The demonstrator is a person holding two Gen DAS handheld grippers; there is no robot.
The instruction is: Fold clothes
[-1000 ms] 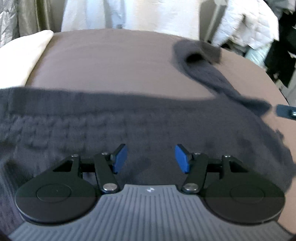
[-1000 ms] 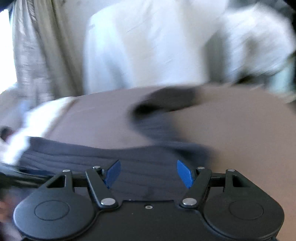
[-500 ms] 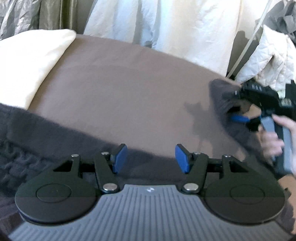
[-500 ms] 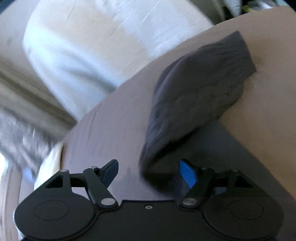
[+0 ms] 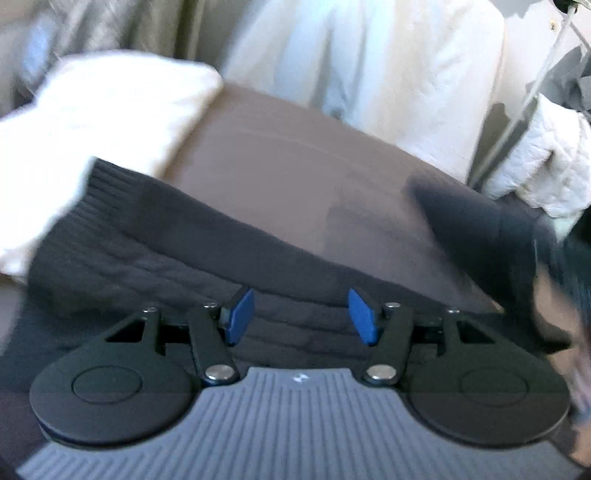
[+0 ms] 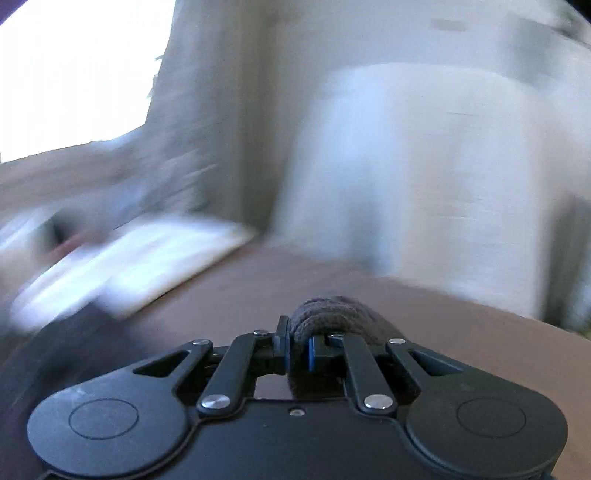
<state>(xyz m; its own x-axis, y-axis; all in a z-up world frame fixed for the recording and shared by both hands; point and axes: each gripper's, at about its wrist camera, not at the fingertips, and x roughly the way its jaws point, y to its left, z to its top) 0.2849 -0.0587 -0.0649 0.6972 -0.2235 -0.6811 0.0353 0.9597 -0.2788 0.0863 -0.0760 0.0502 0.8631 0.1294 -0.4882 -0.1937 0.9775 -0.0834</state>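
A dark grey knit sweater [image 5: 155,258] lies spread on the brown surface [image 5: 280,170]. My left gripper [image 5: 301,314] is open and empty, low over the sweater's body near its upper edge. One sleeve [image 5: 476,229] is lifted at the right of the left wrist view, blurred. My right gripper [image 6: 297,349] is shut on the sweater's sleeve cuff [image 6: 332,314], whose bunched knit bulges above the blue pads. The right wrist view is heavily blurred.
A white pillow [image 5: 96,122] lies at the back left of the surface, also in the right wrist view [image 6: 140,266]. White garments [image 5: 369,74] hang behind the surface. A white quilted item [image 5: 546,162] is at the right. Curtains [image 5: 122,29] hang at the back left.
My right gripper has closed on the sleeve cuff and lifted it, moving fast. My left gripper stayed open and moved back over the sweater's body.
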